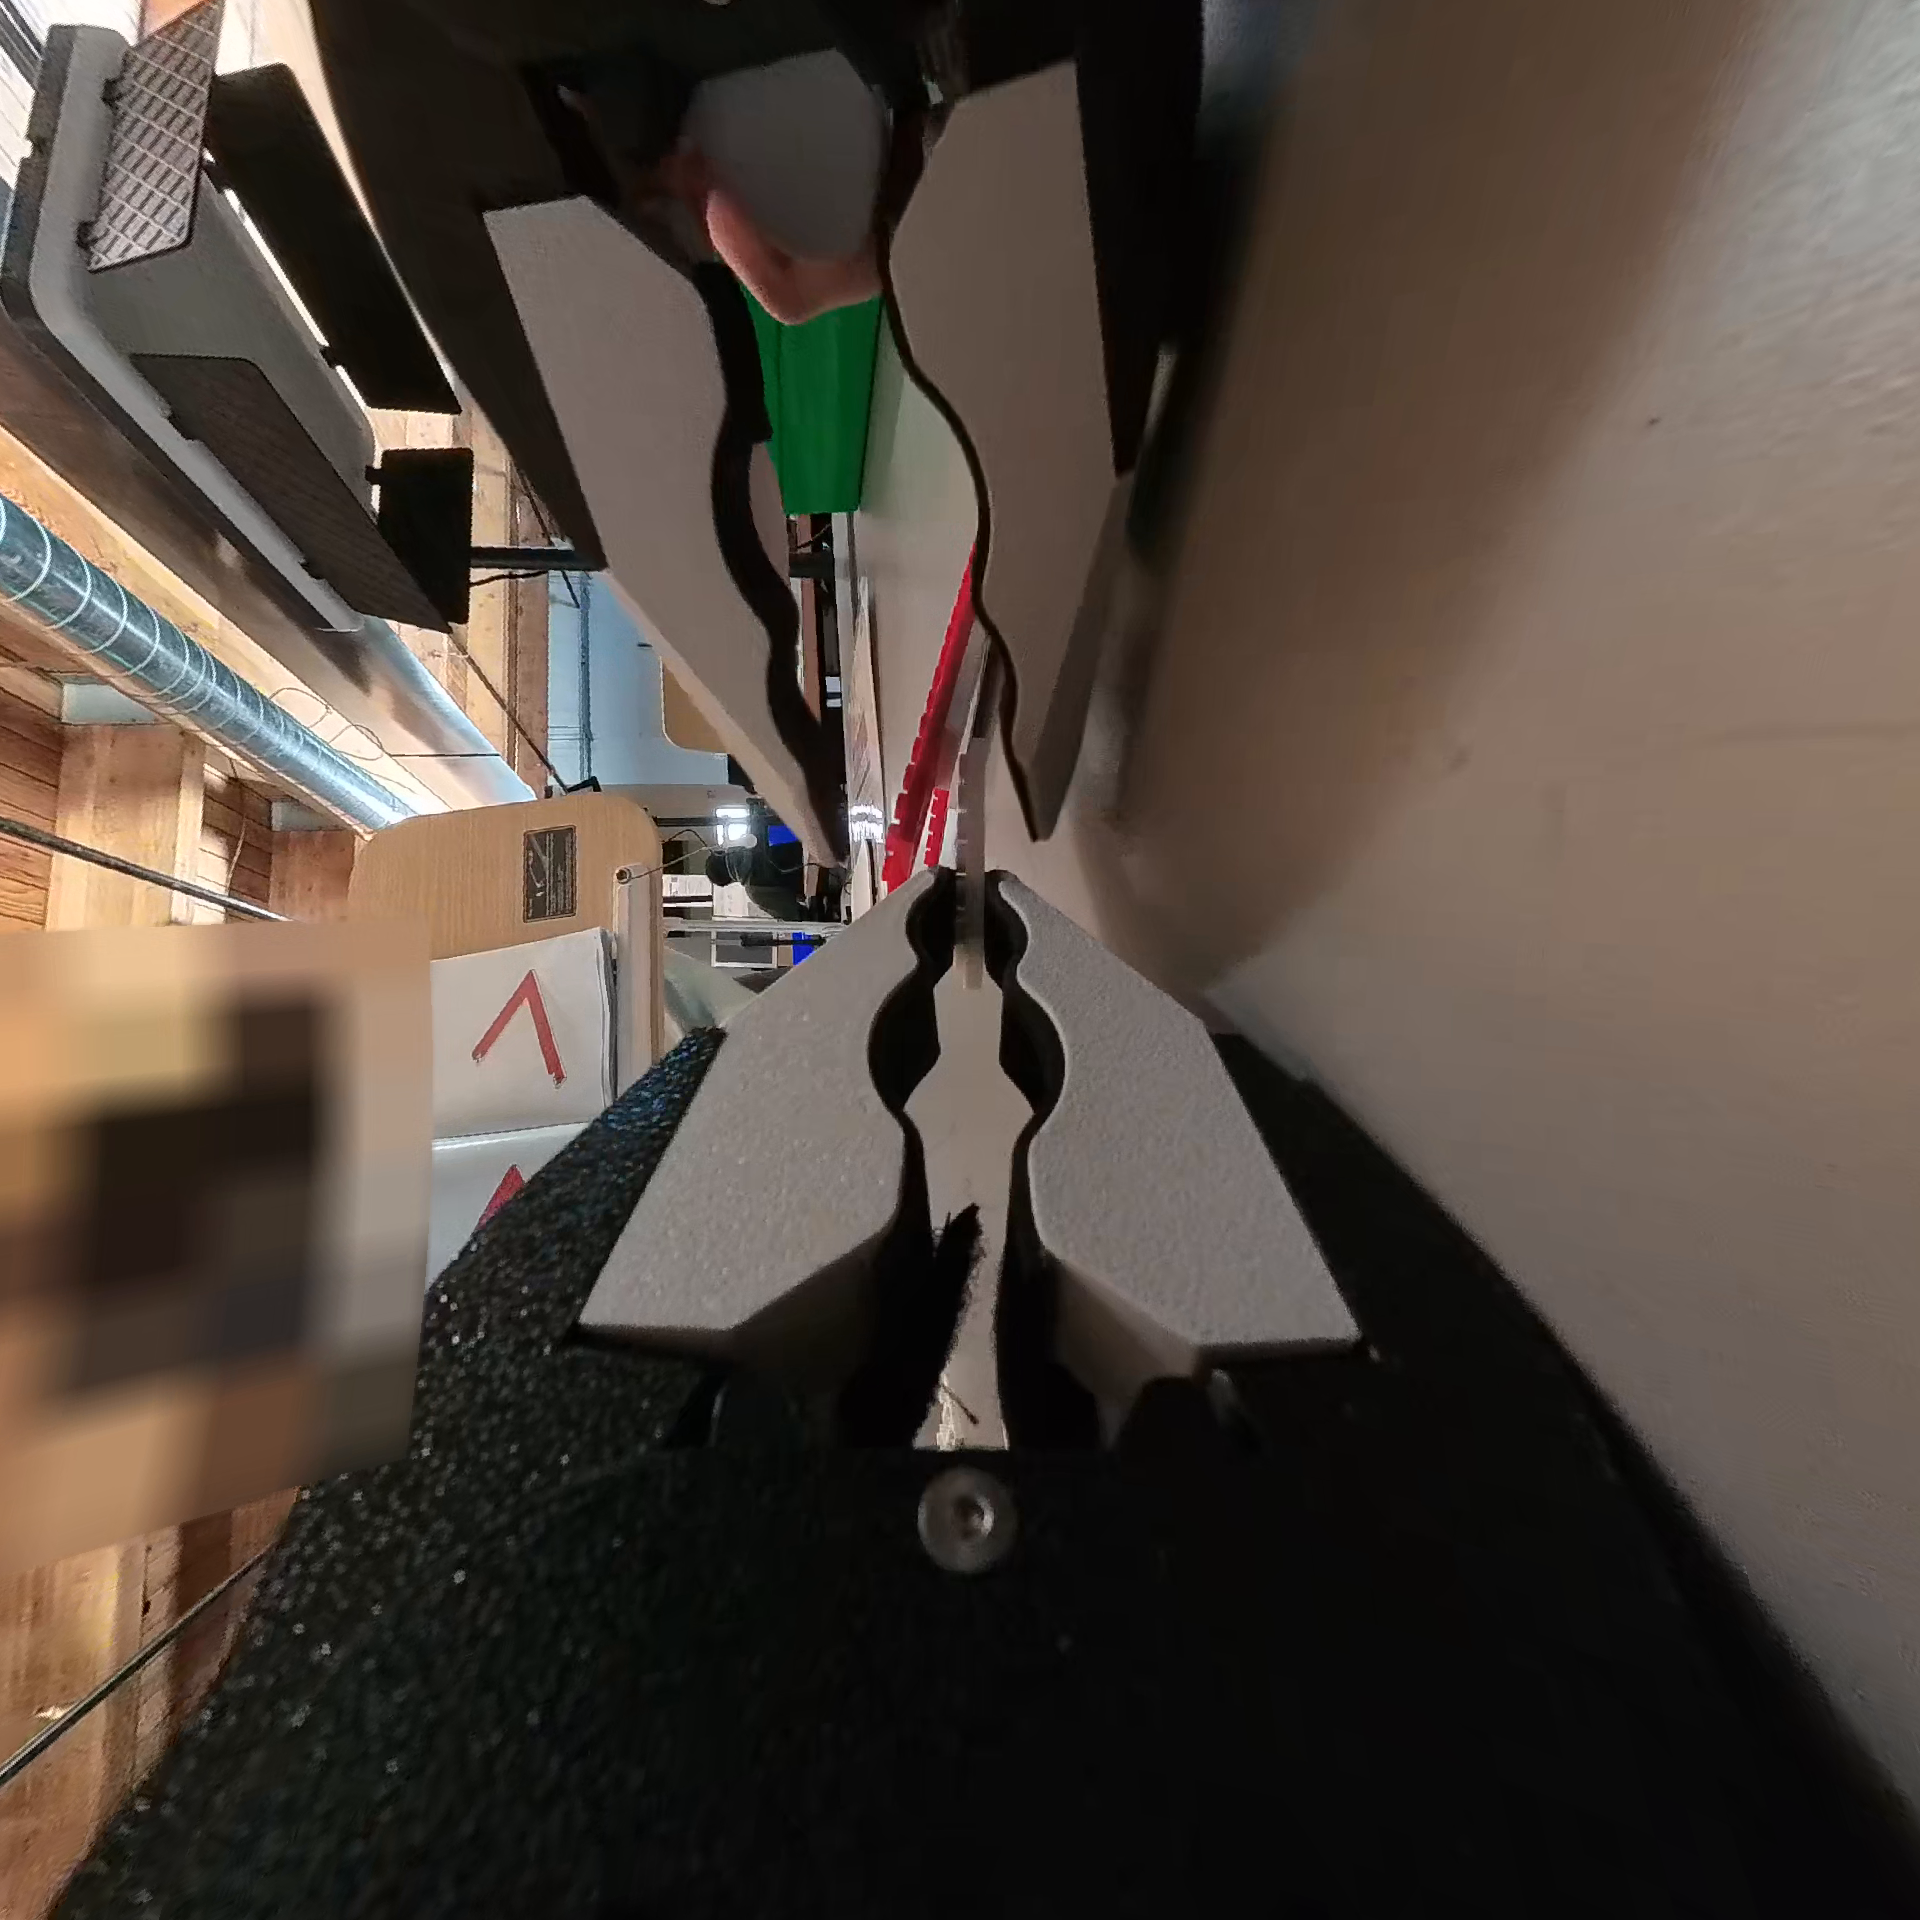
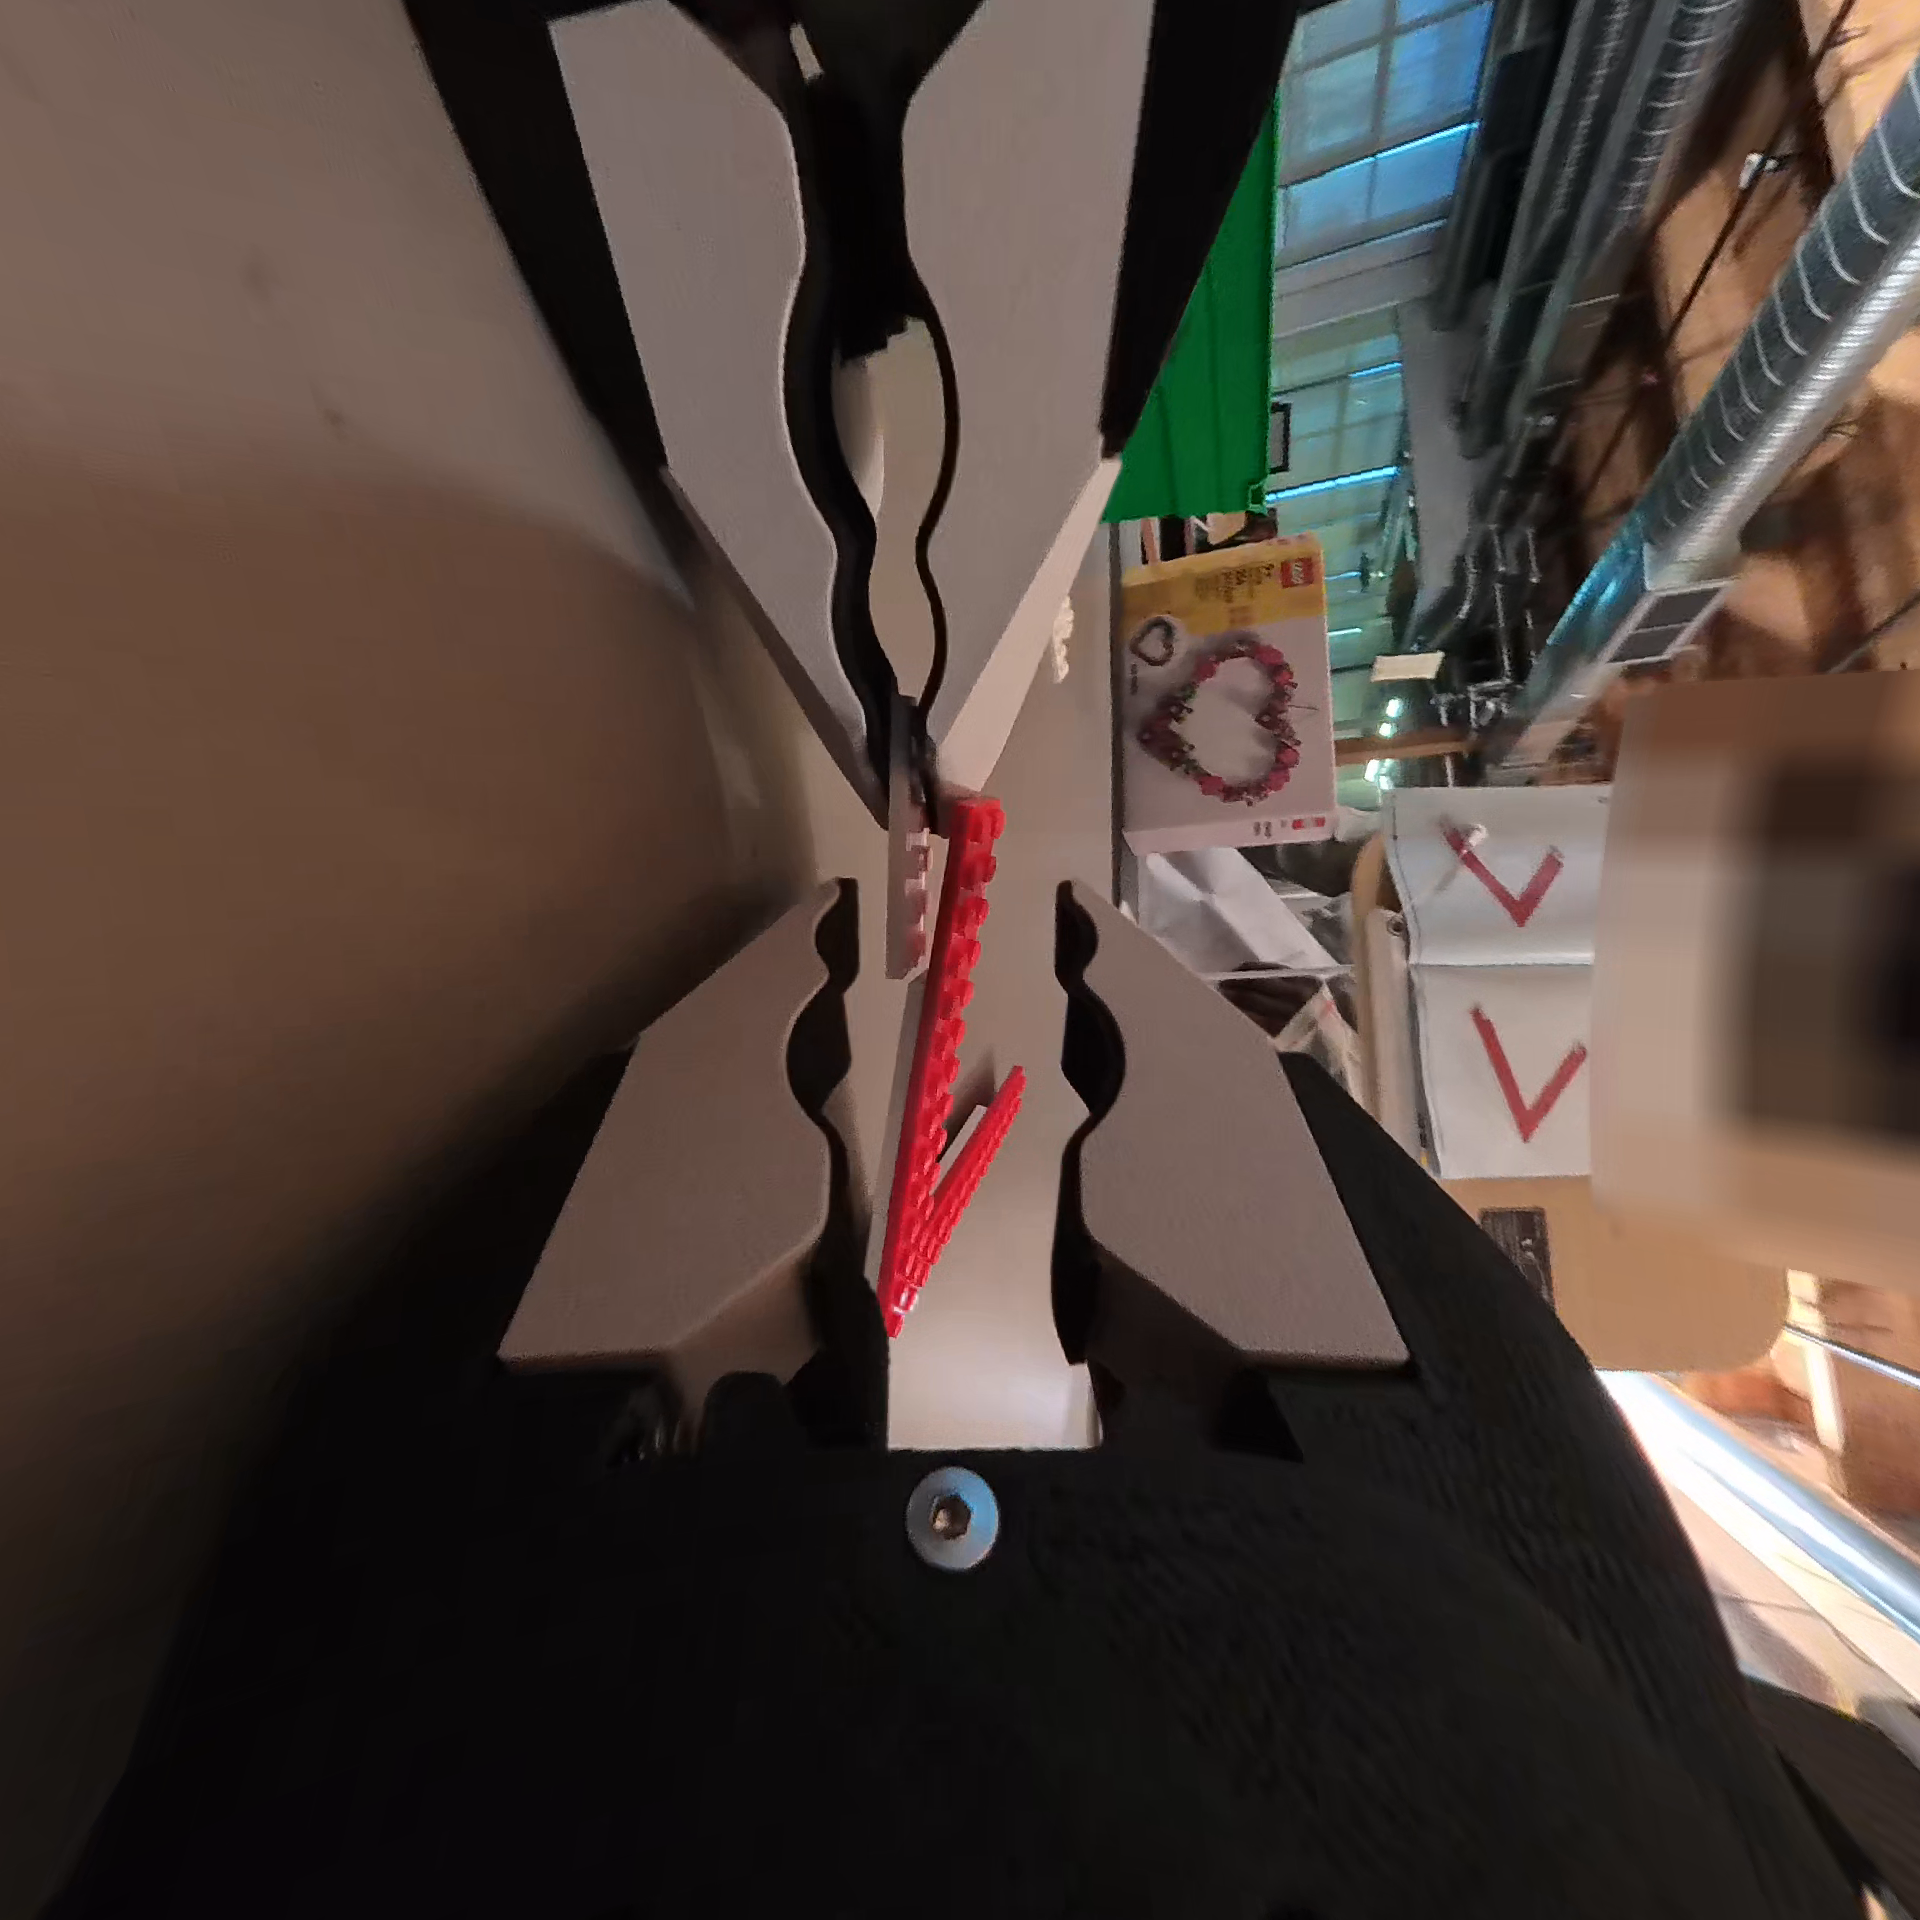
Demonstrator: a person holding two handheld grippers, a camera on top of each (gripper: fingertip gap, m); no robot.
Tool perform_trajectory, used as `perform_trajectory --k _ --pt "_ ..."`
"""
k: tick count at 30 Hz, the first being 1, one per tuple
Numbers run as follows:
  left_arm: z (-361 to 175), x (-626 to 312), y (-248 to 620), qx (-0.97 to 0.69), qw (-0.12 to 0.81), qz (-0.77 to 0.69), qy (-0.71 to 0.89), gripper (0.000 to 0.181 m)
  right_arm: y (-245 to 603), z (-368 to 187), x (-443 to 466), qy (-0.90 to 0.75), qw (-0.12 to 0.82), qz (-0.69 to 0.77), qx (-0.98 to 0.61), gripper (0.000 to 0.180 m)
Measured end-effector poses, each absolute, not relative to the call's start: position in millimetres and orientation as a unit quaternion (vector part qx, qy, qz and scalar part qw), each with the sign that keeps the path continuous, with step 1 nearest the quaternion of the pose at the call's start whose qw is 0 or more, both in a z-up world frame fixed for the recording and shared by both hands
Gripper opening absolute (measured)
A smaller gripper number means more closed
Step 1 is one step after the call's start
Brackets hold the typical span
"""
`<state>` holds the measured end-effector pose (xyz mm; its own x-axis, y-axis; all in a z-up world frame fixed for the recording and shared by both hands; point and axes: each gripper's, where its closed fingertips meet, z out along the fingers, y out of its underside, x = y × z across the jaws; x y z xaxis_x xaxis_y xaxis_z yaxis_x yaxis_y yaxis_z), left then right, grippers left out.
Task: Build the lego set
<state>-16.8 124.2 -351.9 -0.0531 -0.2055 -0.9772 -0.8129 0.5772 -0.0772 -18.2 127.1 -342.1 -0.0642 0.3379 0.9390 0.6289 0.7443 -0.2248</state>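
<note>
In the left wrist view my left gripper is shut on a thin grey plate held edge-on. Facing it is my right gripper, its jaws apart around long red plates. In the right wrist view my right gripper is open. The red plates, joined in a V, lie between its fingers, nearer the left one; I cannot tell if they touch. The left gripper comes in from the top and holds the grey plate against the far end of the long red plate.
Both views are rolled sideways. The pale table fills one side, and it also shows in the left wrist view. A lego box with a heart picture and a green board stand behind. A hand grips the right gripper.
</note>
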Motion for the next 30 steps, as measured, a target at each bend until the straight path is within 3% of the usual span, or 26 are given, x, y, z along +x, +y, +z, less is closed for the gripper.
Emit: perform_trajectory --k 12,30 --pt "-347 -17 124 -0.387 0.584 0.253 0.667 0.003 133 -344 -17 -0.708 0.606 -0.163 -0.325 0.014" --pt "-332 -16 114 -0.373 0.619 0.233 0.651 0.004 136 -338 -15 -0.688 0.619 -0.128 -0.356 0.008"
